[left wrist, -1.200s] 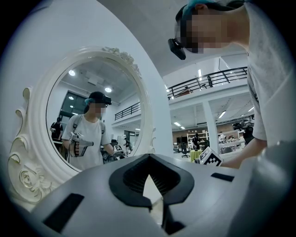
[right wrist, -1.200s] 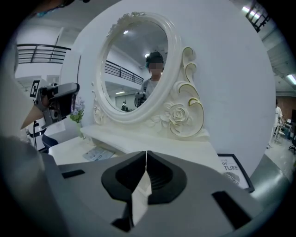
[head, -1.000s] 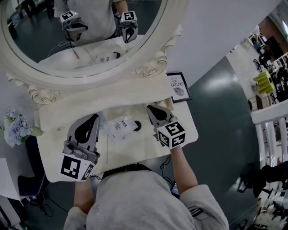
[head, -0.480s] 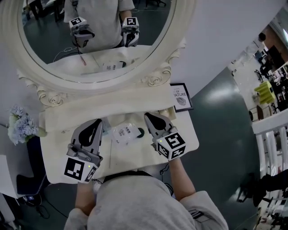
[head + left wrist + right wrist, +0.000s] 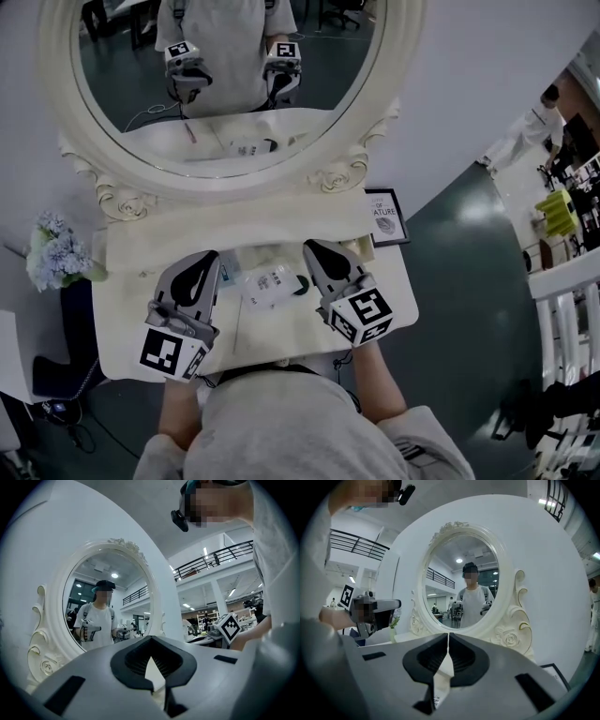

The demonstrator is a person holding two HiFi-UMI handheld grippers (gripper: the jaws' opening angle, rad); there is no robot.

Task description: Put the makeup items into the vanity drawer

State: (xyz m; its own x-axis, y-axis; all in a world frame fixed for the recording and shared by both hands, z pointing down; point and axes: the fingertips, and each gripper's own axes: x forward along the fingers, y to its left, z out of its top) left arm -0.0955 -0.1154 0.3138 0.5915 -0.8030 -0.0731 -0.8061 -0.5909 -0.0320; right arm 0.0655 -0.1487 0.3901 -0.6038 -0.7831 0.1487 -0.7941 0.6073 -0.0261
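Observation:
On the white vanity top [image 5: 281, 330] lies a clear pouch with a white label [image 5: 269, 284], and a small dark round item [image 5: 302, 284] sits at its right edge. My left gripper [image 5: 208, 256] hovers just left of the pouch, shut and empty, pointing at the mirror. My right gripper [image 5: 312, 246] hovers just right of the dark item, also shut and empty. In the left gripper view the left gripper [image 5: 150, 638] shows its jaws meeting at the tip. The right gripper [image 5: 448, 633] looks the same in its own view. No drawer front shows; the person's body hides the table's near edge.
An oval mirror in a carved white frame [image 5: 323, 173] stands at the back of the table and reflects both grippers. A small framed print [image 5: 386, 217] leans at the right rear. Pale flowers [image 5: 58, 258] stand off the table's left end. Dark floor lies to the right.
The right gripper has lifted a little and come slightly nearer the pouch. The left gripper has kept its place. The head view has tilted and shows more of the mirror.

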